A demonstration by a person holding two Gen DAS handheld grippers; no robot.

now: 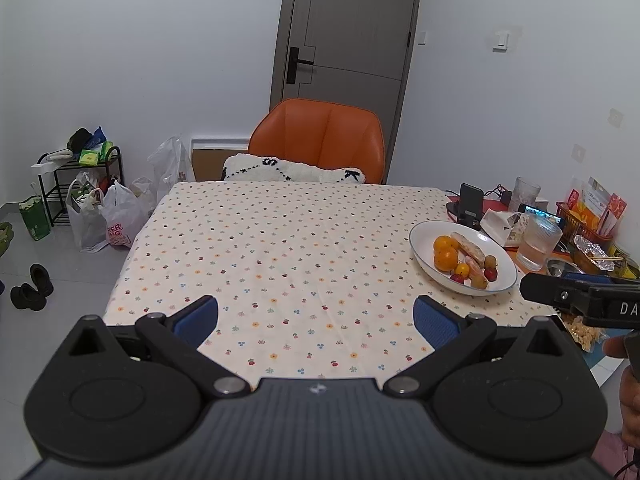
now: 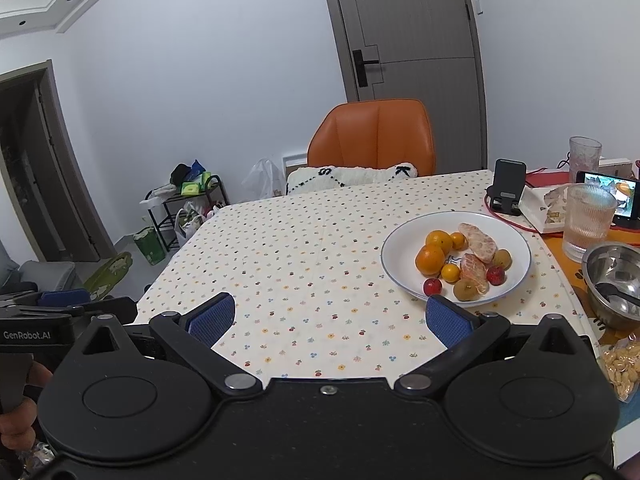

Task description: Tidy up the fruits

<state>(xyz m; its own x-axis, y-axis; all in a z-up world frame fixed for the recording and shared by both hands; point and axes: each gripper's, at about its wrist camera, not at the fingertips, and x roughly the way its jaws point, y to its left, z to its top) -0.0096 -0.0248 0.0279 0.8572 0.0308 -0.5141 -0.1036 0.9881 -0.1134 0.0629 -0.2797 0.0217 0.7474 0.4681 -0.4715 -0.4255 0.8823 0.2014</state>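
Note:
A white plate [image 2: 516, 240] [image 1: 424, 236] on the dotted tablecloth holds oranges [image 2: 430, 259] [image 1: 445, 258], peeled pomelo pieces [image 2: 478, 242] [image 1: 468, 246], small red fruits [image 2: 433, 287] [image 1: 457, 278] and brownish round fruits [image 2: 465, 289]. My right gripper [image 2: 330, 322] is open and empty over the near table edge, its right pad just in front of the plate. My left gripper [image 1: 316, 322] is open and empty too, left of the plate. The right gripper's side [image 1: 580, 296] shows in the left wrist view, the left gripper's side [image 2: 60, 312] in the right wrist view.
Right of the plate stand ribbed glasses [image 2: 588, 220] [image 1: 538, 242], a steel bowl [image 2: 614, 280], a phone stand [image 2: 508, 188], a lit phone [image 2: 608, 196] and a snack bag [image 2: 622, 364]. An orange chair [image 1: 320, 140] sits at the far edge. Bags [image 1: 116, 216] and a shelf [image 1: 76, 176] stand on the floor, left.

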